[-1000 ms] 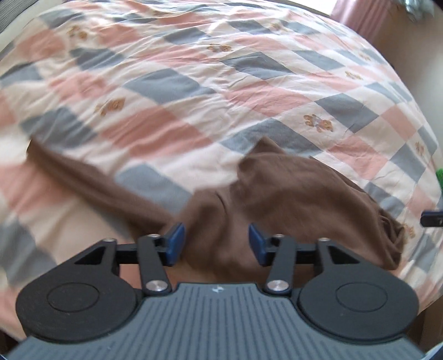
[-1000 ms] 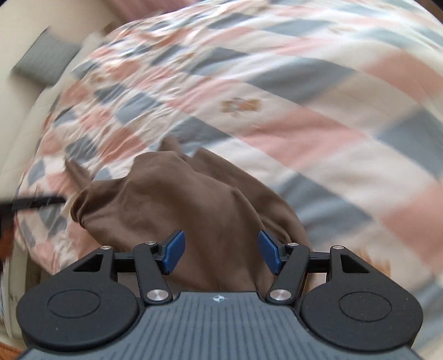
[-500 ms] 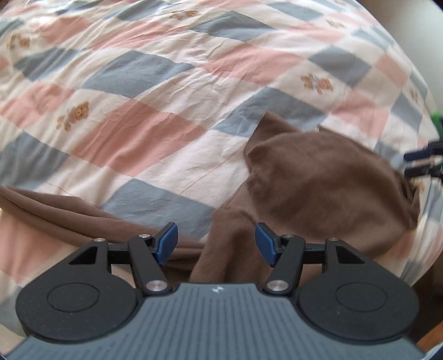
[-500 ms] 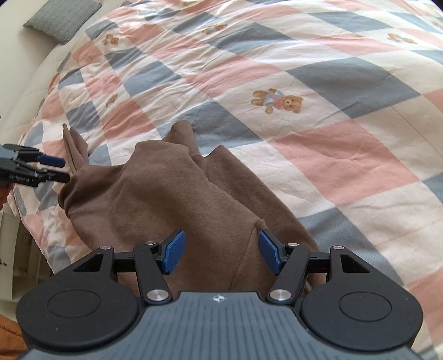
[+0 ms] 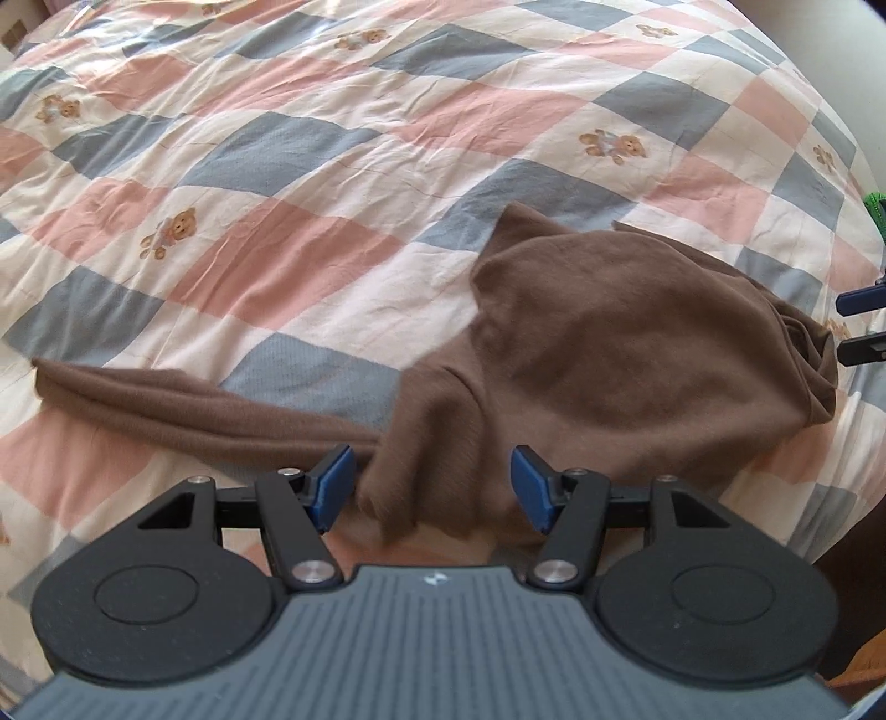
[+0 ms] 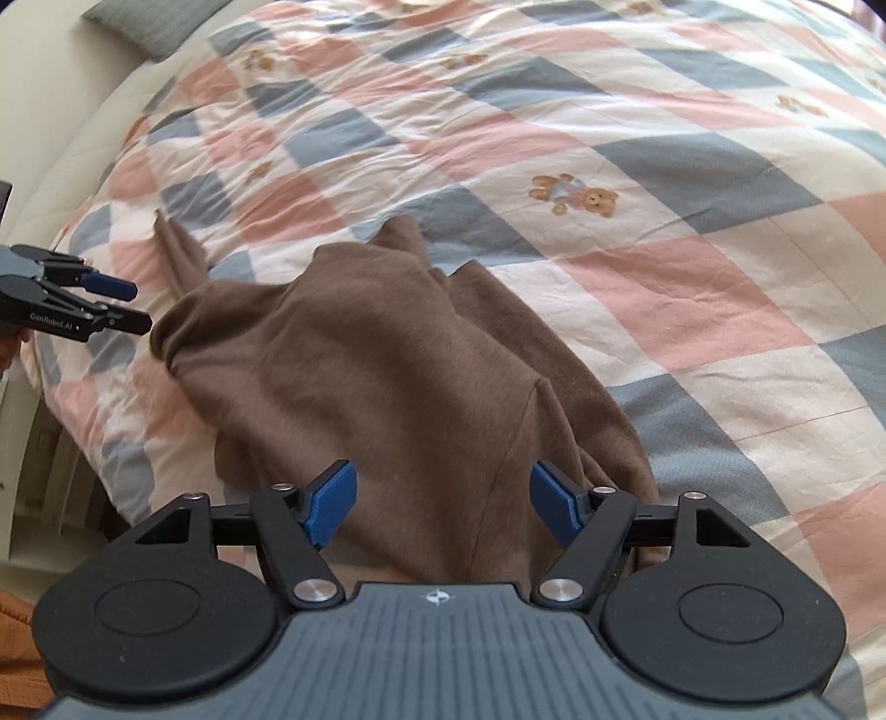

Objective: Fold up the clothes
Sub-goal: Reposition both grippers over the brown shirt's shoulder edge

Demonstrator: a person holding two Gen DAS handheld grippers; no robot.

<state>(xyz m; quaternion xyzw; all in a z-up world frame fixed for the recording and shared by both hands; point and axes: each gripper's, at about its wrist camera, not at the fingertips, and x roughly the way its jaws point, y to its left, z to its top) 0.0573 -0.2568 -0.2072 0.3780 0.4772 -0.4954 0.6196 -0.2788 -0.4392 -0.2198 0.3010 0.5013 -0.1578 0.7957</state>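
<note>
garment point(image 5: 609, 354): plain brown, no print you can see
quilt point(image 5: 332, 166): pink, grey-blue and cream checks, small brown teddy bears scattered on it
left gripper point(image 5: 432, 487): your black frame, blue pads, grey ribbed body
right gripper point(image 6: 443, 504): same black, blue and grey
pillow point(image 6: 149, 22): grey
bed edge point(image 6: 61, 105): cream

Soft, even daylight fills both views, brightest across the far top of the checked quilt point(image 5: 343, 183), where the pale squares nearly wash out. Shadows are faint. Fisheye distortion bulges the bed and curves its edges. The brown garment point(image 5: 620, 354) looks slightly soft near the lens.
</note>
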